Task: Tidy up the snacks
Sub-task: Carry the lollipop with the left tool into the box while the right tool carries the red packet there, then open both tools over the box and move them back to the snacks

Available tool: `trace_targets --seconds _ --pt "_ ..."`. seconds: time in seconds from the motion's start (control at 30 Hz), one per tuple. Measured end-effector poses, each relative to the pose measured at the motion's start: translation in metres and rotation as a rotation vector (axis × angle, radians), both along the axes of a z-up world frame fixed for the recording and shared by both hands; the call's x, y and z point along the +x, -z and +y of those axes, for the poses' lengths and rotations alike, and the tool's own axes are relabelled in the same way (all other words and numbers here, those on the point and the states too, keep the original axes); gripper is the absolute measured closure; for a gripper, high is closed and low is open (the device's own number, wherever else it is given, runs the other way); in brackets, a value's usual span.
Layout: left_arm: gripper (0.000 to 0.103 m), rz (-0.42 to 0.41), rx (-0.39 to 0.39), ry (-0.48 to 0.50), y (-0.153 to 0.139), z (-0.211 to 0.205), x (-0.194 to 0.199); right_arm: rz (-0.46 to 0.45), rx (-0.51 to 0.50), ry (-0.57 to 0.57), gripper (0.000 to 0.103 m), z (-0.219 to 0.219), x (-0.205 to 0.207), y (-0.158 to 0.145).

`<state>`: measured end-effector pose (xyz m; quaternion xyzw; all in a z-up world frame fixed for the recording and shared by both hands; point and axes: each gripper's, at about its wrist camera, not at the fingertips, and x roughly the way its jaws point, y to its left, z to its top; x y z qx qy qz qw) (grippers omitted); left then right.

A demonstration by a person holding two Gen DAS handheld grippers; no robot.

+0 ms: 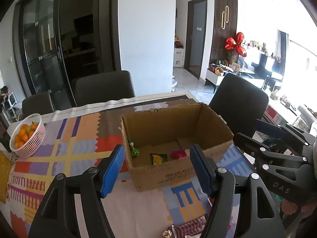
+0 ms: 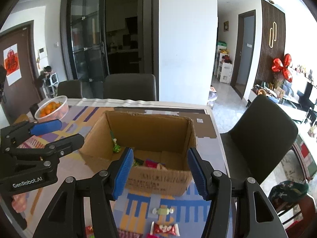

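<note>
Both grippers hover side by side above the near edge of an open cardboard box (image 1: pixel 174 130) that stands on a table under a patchwork cloth (image 1: pixel 79 138). The left gripper (image 1: pixel 158 170) has its blue pads apart with nothing between them; the right gripper (image 2: pixel 160 172) is likewise spread and empty. Several wrapped snacks lie on the box floor, among them a yellow-green packet (image 1: pixel 158 158) and a red one (image 1: pixel 178 154). More candies, including a pale wrapped sweet (image 2: pixel 162 210), lie on the cloth in front of the box. A white basket of oranges (image 1: pixel 27 136) sits well to the left.
</note>
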<state>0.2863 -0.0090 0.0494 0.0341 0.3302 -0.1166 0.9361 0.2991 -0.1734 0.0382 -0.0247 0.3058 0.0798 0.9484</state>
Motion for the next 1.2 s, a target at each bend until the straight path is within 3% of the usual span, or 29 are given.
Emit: trace_targets --seconds 0.53,0.83,1.2 --pt "0.035 -0.019 -0.017 -0.021 0.007 0.008 -0.081 -0.006 0.027 -0.027 0.045 0.0 -0.074 0.012" --pt "0.035 0.011 -0.024 -0.015 0.035 0.012 -0.115 0.014 0.004 -0.029 0.045 0.001 -0.106 0.03" --pt "0.035 0.11 -0.03 -0.016 0.077 0.013 -0.128 0.081 -0.028 -0.003 0.045 0.0 -0.119 0.065"
